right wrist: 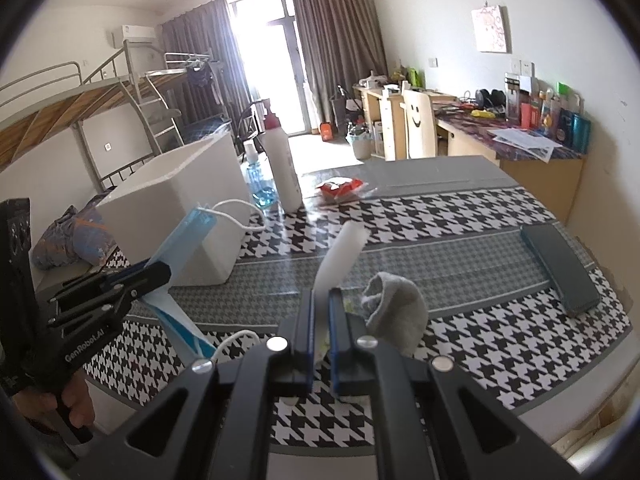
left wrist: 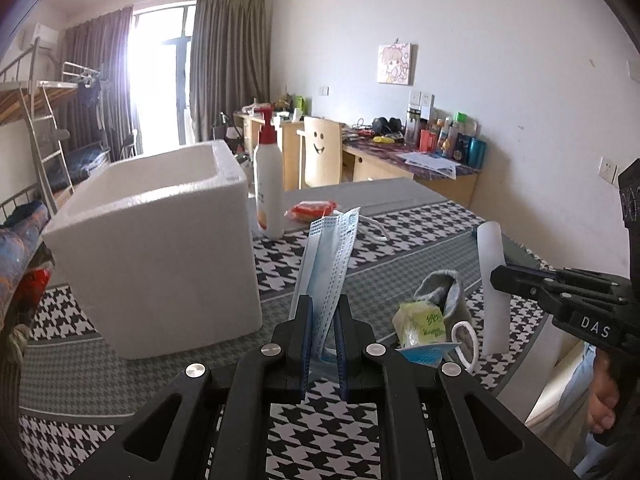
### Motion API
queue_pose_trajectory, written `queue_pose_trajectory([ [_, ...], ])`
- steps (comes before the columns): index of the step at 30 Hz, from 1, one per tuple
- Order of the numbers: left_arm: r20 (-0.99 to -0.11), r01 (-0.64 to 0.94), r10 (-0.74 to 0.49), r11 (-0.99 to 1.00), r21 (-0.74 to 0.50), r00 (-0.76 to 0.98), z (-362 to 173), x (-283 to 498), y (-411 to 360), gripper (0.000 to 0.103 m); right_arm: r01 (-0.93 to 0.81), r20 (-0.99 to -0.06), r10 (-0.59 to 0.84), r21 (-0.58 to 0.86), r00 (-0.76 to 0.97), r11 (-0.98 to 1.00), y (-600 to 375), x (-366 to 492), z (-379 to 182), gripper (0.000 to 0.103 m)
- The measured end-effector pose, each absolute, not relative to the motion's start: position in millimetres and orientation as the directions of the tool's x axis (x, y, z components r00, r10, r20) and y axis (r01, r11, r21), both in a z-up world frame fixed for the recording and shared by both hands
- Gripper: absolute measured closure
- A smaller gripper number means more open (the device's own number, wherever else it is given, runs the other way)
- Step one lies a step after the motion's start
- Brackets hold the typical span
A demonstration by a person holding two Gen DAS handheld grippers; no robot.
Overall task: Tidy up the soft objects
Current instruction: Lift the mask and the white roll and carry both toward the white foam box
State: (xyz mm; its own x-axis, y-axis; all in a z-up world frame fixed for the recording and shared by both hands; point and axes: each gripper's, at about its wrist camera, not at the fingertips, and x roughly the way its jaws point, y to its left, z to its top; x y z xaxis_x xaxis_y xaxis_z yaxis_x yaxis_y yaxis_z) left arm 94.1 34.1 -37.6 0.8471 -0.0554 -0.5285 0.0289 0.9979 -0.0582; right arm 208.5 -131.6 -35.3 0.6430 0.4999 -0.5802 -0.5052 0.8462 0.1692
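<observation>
My left gripper [left wrist: 323, 312] is shut on a folded blue face mask [left wrist: 330, 256], which stands up from its pads; the same mask [right wrist: 188, 236] shows at the left of the right wrist view, its white ear loop hanging. My right gripper [right wrist: 321, 300] is shut on a white foam sheet [right wrist: 340, 256], held upright above the table; in the left wrist view that sheet [left wrist: 493, 280] is at the right. A grey sock [right wrist: 394, 300] lies on the houndstooth tablecloth [right wrist: 460, 220] just right of the right gripper, next to a yellow-green tissue pack [left wrist: 420, 320]. An open white foam box [left wrist: 160, 240] stands at the left.
A white pump bottle [left wrist: 269, 184] with a red top stands behind the box, a red snack packet [left wrist: 314, 209] beside it. A dark flat case [right wrist: 560, 272] lies at the table's right. A blue-liquid bottle [right wrist: 262, 188] sits behind the box. A bunk bed, desks and a chair are beyond.
</observation>
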Motion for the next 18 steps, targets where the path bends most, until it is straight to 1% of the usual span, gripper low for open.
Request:
queue_pose_trajectory([
  [18,-0.463,0.022,-0.035,0.999,-0.033,0.886,-7,98,37,0.091,-0.548,-0.529,0.537,0.153,0.657,0.822,-124,212,-15,0.095],
])
